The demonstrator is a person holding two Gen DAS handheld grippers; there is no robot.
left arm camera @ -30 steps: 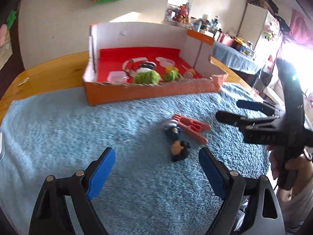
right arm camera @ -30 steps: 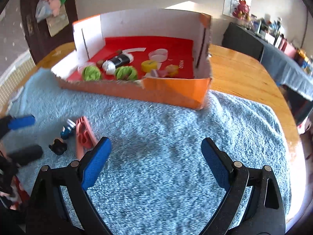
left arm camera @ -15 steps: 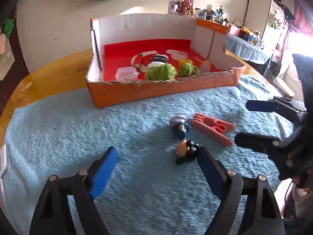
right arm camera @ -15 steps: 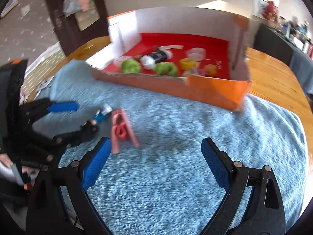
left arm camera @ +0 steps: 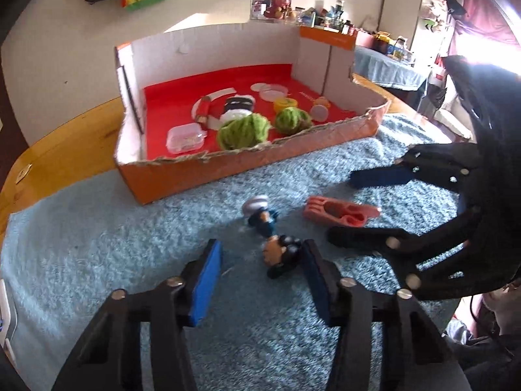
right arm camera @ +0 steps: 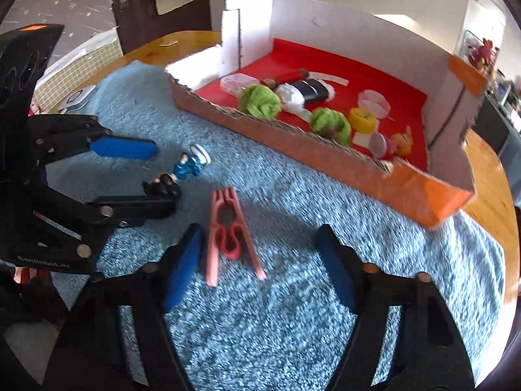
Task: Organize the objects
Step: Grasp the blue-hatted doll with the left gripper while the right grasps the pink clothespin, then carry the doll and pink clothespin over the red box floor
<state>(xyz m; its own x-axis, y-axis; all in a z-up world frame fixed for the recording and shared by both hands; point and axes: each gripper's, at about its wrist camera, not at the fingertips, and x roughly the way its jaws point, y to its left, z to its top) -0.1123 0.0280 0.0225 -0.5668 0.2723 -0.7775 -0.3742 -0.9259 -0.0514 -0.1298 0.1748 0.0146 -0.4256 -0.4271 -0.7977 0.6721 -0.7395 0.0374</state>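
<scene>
Blue towel (left arm camera: 97, 260) covered the wooden table (left arm camera: 65, 143), with an orange cardboard box (left arm camera: 228, 169) at its far edge. The left gripper (left arm camera: 260, 270) was closing around a small toy figure (left arm camera: 276, 244) lying on the towel, its pads not yet pressing. The right gripper (right arm camera: 257, 260) was closing over a pink clothes peg (right arm camera: 228, 234) beside the figure, the peg between its fingers, still ungrasped.

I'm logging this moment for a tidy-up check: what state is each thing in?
left gripper: jaws closing around the toy figure, not yet gripping it.
right gripper: jaws closing around the pink clothespin, not yet gripping it.
toy figure: lying on the blue towel.
pink clothespin: lying flat, closed.
cardboard box: open-topped, holding items.
</scene>
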